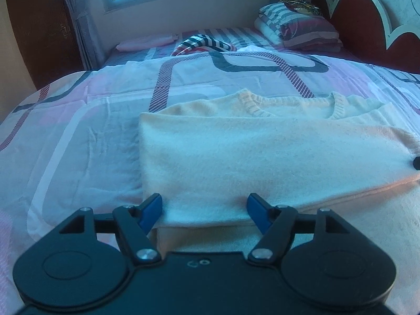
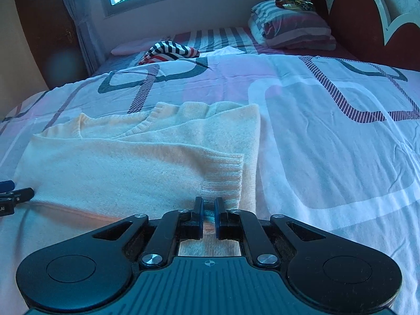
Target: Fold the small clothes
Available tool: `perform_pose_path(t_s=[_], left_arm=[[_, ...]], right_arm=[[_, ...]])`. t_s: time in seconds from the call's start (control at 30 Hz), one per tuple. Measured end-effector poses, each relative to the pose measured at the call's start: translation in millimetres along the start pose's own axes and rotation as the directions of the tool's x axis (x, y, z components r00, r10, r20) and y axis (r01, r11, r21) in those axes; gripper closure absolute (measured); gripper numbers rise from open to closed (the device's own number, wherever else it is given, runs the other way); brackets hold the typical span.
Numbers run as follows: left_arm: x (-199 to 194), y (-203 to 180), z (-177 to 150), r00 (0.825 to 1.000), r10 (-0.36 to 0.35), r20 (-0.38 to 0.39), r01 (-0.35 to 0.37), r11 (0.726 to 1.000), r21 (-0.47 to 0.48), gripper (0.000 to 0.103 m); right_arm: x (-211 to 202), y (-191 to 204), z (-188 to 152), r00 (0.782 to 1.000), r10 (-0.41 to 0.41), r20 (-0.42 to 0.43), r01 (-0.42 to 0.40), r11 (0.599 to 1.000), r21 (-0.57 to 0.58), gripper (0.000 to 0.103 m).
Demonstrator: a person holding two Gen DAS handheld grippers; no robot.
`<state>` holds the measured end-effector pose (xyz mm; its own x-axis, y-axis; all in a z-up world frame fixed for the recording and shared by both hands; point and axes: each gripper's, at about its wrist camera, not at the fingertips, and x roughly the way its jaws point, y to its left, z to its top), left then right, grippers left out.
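A cream knit sweater (image 1: 262, 152) lies on the bed, its sleeves folded across the body and its neckline toward the far side. It also shows in the right wrist view (image 2: 118, 168). My left gripper (image 1: 204, 210) is open, its blue fingertips (image 1: 152, 210) on either side of the sweater's near left fold. My right gripper (image 2: 209, 210) is shut on the sweater's near edge, just below the ribbed cuff (image 2: 223, 178). The left gripper's tip (image 2: 10, 191) shows at the left edge of the right wrist view.
The bed is covered by a patterned pink and white sheet (image 2: 328, 136). A striped garment (image 2: 168, 51) and a pink cushion (image 1: 147, 42) lie at the far side. Stacked pillows (image 2: 291, 29) sit by the red headboard (image 2: 362, 18). A window is beyond.
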<state>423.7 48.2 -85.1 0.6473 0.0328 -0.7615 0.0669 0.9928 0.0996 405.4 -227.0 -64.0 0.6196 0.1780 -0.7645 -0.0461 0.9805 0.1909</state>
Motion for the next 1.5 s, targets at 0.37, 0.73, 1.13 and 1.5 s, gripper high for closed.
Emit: perform_pose_path(t_s=[0.37,0.73,1.13,1.5], left_arm=[[1,-12,3,0.996,0.082,-0.020,-0.082,0.996,-0.017,0.028],[4,-15,8,0.993,0.111,-0.046,-0.112,0.994,-0.002,0.024],[-74,13,-67,0.999,0.031,-0.024,-0.029,0.998,0.047,0.027],[-176,53,-207,0.959,-0.268,-0.094,0.261,0.962,-0.082,0.029]], right_arm=[[3,-12,0,0.997,0.076,0.005,-0.075,0.997,-0.033,0.098],[6,-15,1,0.996,0.093,0.003,-0.093,0.995,-0.044,0.098],[-79,-31,-56,0.985,0.174,0.000,-0.174,0.985,-0.021,0.031],[-186,-74,-197,0.956,0.286,-0.069,-0.257,0.926,0.276,0.051]])
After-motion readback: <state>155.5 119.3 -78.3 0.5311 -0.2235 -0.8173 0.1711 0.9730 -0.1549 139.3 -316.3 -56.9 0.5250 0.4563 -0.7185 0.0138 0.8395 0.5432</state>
